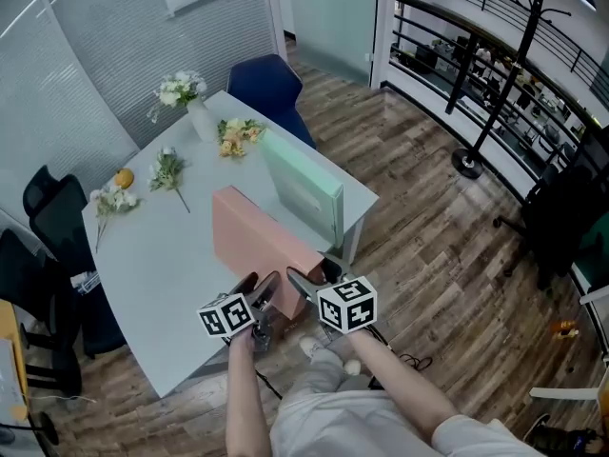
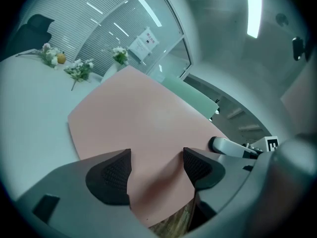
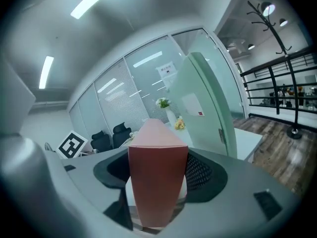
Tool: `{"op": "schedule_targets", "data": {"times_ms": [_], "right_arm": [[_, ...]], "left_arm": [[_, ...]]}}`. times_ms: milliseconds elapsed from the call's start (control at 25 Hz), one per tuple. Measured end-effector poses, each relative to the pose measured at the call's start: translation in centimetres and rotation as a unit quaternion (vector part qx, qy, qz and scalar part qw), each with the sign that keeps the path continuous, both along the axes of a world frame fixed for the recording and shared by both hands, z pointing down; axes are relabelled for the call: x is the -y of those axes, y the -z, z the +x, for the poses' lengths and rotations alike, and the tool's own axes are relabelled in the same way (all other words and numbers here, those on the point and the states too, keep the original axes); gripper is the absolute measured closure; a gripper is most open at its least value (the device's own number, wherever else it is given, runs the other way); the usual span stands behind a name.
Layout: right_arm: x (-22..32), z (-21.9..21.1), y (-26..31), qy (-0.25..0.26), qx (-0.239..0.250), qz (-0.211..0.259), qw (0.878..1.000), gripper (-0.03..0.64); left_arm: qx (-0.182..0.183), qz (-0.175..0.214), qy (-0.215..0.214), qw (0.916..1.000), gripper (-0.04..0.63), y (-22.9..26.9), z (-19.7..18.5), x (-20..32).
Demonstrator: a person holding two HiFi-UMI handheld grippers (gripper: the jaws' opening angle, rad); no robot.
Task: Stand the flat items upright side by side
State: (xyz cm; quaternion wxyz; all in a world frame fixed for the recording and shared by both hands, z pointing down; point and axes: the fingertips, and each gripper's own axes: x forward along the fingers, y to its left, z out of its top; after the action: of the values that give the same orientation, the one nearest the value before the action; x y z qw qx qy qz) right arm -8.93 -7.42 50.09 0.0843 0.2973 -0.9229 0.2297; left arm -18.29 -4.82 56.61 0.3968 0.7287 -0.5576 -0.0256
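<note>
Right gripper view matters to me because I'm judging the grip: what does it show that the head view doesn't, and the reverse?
Only the right gripper view shows the right claw clamped on the narrow end of the pink box, a jaw on each side. Only the head view shows the orange fruit, the blue chair and the person's forearms. Both show the pink box, the upright green box, the vase of flowers and the coat stand.

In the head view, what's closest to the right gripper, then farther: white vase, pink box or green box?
1. pink box, clamped in the right gripper, at the near edge.
2. green box, upright just behind it.
3. white vase, far end of the table.
</note>
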Motion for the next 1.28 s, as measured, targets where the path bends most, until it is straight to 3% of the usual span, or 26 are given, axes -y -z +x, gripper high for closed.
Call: {"op": "schedule_targets", "data": {"times_ms": [360, 560, 800, 1040, 1280], "right_arm": [[-1.3, -1.2, 1.1, 0.017, -0.059, 0.078, 0.995, 0.304], [-2.1, -1.4, 1.2, 0.021, -0.08, 0.105, 0.991, 0.304], [-3.5, -2.2, 1.6, 0.03, -0.134, 0.168, 0.976, 0.304], [-4.6, -2.3, 0.8, 0.055, -0.151, 0.16, 0.974, 0.304], [-4.9, -1.6, 1.5, 0.08, -0.131, 0.149, 0.977, 0.291]], "left_arm": [[-0.074, 0.013, 0.015, 0.9971, 0.266, 0.3, -0.1, -0.5], [-0.079, 0.009, 0.018, 0.9966, 0.267, 0.2, -0.1, -1.2], [-0.076, 0.011, 0.025, 0.9967, 0.267, 0.7, -0.7, -1.5], [-0.093, 0.02, 0.04, 0.9947, 0.267, 1.2, -1.1, -2.3], [-0.1, 0.041, 0.046, 0.9931, 0.267, 2.8, -1.4, -2.0]]}}
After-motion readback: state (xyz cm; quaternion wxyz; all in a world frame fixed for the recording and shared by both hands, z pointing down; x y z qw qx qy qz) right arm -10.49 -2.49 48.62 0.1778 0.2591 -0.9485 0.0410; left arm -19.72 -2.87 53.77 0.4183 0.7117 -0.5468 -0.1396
